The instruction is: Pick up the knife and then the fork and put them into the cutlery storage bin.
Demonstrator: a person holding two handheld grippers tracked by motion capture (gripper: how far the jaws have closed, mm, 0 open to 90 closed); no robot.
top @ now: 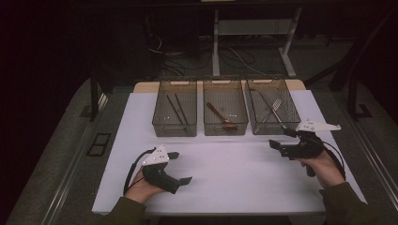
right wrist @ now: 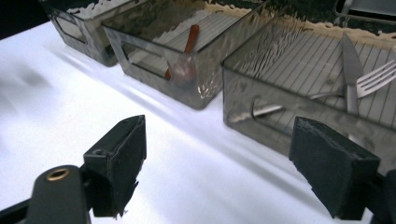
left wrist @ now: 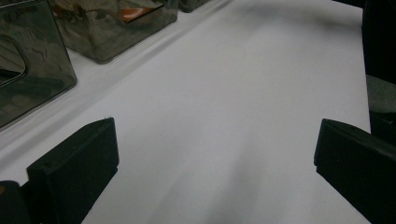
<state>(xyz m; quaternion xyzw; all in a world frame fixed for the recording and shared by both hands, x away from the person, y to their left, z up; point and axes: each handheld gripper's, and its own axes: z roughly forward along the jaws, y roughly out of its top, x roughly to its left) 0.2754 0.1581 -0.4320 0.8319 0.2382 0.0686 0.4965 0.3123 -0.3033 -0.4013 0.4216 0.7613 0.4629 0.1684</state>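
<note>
**Both tools released beside the cutlery bins**

The right tool (top: pixel 283 139) hovers with jaws apart and nothing between them, just at 5 o'clock of the right bin (top: pixel 273 106), which holds a fork (right wrist: pixel 373 78) and a knife (right wrist: pixel 351 65). The left tool (top: pixel 179 167) rests on the white tabletop (top: pixel 234 173), jaws wide and empty, at 6 o'clock of the left bin (top: pixel 175 108). A wooden spoon (top: pixel 220 116) lies in the middle bin (top: pixel 225 107).
</note>
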